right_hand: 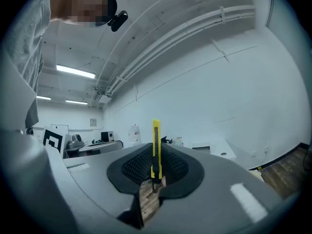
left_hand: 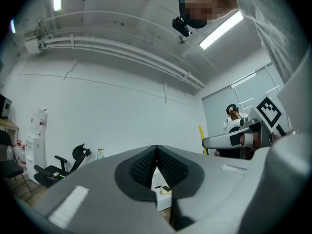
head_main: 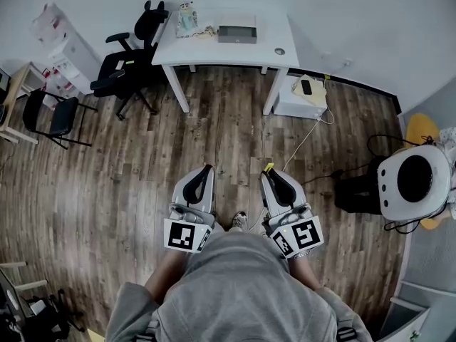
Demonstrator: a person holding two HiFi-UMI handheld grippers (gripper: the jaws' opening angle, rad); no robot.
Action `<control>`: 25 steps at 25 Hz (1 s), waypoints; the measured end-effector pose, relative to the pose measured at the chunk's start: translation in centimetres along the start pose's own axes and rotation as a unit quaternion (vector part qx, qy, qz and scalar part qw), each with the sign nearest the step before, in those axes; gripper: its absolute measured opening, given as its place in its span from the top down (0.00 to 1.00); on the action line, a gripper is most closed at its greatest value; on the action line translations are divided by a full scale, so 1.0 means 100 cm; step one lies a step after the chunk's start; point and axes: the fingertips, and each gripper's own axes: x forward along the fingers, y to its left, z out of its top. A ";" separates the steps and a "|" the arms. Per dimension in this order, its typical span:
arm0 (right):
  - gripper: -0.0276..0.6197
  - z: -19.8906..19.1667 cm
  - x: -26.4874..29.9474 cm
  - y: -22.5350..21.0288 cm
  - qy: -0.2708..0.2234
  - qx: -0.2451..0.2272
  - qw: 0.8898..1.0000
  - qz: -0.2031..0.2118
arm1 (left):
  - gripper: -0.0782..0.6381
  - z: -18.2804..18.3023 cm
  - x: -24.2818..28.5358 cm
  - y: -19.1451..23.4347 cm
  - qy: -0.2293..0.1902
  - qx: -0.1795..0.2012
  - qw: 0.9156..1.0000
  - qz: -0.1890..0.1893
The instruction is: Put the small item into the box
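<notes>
My right gripper [head_main: 269, 169] is shut on a small yellow utility knife [right_hand: 155, 147], which stands upright between the pads and pokes out past the tips as a yellow speck [head_main: 269, 167]. My left gripper [head_main: 207, 168] is shut with nothing in it; its ribbed pads meet [left_hand: 156, 152]. I hold both grippers close in front of my body, above the wooden floor. A grey box [head_main: 236, 33] lies on the white table [head_main: 271, 27] far ahead, well away from both grippers.
A black office chair [head_main: 128, 63] stands left of the table and a black frame chair [head_main: 50, 116] further left. A low white cabinet [head_main: 303, 95] sits by the table's right legs. A round white device [head_main: 417, 180] and cables lie at the right.
</notes>
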 end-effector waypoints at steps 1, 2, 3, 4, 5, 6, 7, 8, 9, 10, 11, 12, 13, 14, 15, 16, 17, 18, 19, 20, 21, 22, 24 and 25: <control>0.85 -0.001 -0.001 -0.003 -0.001 -0.001 1.000 0.002 | 0.89 -0.001 0.002 -0.003 -0.001 0.002 1.000 0.002; 0.85 -0.001 -0.002 -0.006 -0.001 -0.002 1.000 0.005 | 0.89 -0.003 0.003 -0.006 -0.001 0.003 1.000 0.005; 0.85 -0.002 -0.003 -0.010 0.000 -0.003 1.000 0.007 | 0.89 -0.004 0.005 -0.008 -0.002 0.004 1.000 0.008; 0.85 -0.002 -0.003 -0.013 0.001 -0.006 1.000 0.009 | 0.89 -0.005 0.007 -0.009 -0.003 0.003 1.000 0.011; 0.85 -0.002 -0.003 -0.017 0.002 -0.009 1.000 0.010 | 0.89 -0.006 0.009 -0.011 -0.003 0.001 1.000 0.014; 0.85 -0.002 -0.003 -0.020 0.004 -0.011 1.000 0.011 | 0.89 -0.008 0.010 -0.012 -0.003 0.000 1.000 0.017; 0.85 -0.003 -0.003 -0.023 0.004 -0.012 1.000 0.011 | 0.89 -0.009 0.012 -0.014 0.000 0.000 1.000 0.017; 0.85 -0.004 -0.003 -0.026 0.006 -0.010 1.000 0.010 | 0.89 -0.011 0.013 -0.016 0.004 0.000 1.000 0.016; 0.85 -0.005 -0.003 -0.030 0.007 -0.007 1.000 0.009 | 0.89 -0.013 0.015 -0.018 0.007 0.000 1.000 0.014; 0.85 -0.005 -0.002 -0.032 0.009 -0.003 1.000 0.008 | 0.89 -0.013 0.018 -0.019 0.005 0.000 1.000 0.014; 0.85 -0.005 0.000 -0.035 0.009 0.000 1.000 0.008 | 0.89 -0.012 0.021 -0.019 0.001 -0.001 1.000 0.013; 0.85 -0.003 0.003 -0.037 0.009 0.001 1.000 0.009 | 0.89 -0.010 0.024 -0.018 -0.003 0.000 1.000 0.013; 0.85 -0.002 0.007 -0.038 0.009 0.001 1.000 0.010 | 0.89 -0.009 0.028 -0.016 -0.005 0.000 1.000 0.014; 0.85 -0.001 0.010 -0.039 0.010 0.000 1.000 0.011 | 0.89 -0.009 0.032 -0.014 -0.006 0.000 1.000 0.015; 0.85 -0.001 0.014 -0.040 0.011 -0.001 1.000 0.012 | 0.89 -0.011 0.035 -0.012 -0.004 -0.001 1.000 0.016; 0.85 -0.003 0.017 -0.041 0.013 0.000 1.000 0.013 | 0.89 -0.014 0.038 -0.010 0.000 -0.003 1.000 0.016; 0.85 -0.004 0.021 -0.042 0.015 0.000 1.000 0.015 | 0.89 -0.019 0.041 -0.008 0.004 -0.007 1.000 0.016; 0.85 -0.006 0.025 -0.043 0.016 -0.001 1.000 0.015 | 0.89 -0.023 0.045 -0.005 0.008 -0.010 1.000 0.015; 0.85 -0.007 0.029 -0.046 0.017 -0.002 1.000 0.013 | 0.89 -0.027 0.050 -0.003 0.010 -0.012 1.000 0.012; 0.85 -0.008 0.034 -0.049 0.017 -0.002 1.000 0.010 | 0.89 -0.030 0.056 -0.001 0.012 -0.013 1.000 0.008; 0.85 -0.009 0.039 -0.053 0.017 -0.003 1.000 0.005 | 0.89 -0.033 0.063 0.001 0.013 -0.013 1.000 0.002; 0.85 -0.010 0.045 -0.059 0.017 -0.003 1.000 0.000 | 0.89 -0.035 0.070 0.004 0.013 -0.012 1.000 -0.003; 0.85 -0.011 0.059 -0.069 0.019 -0.004 1.000 -0.009 | 0.89 -0.036 0.086 0.011 0.009 -0.010 1.000 -0.011; 0.85 -0.009 0.067 -0.073 0.019 -0.005 1.000 -0.012 | 0.89 -0.035 0.095 0.017 0.007 -0.010 1.000 -0.012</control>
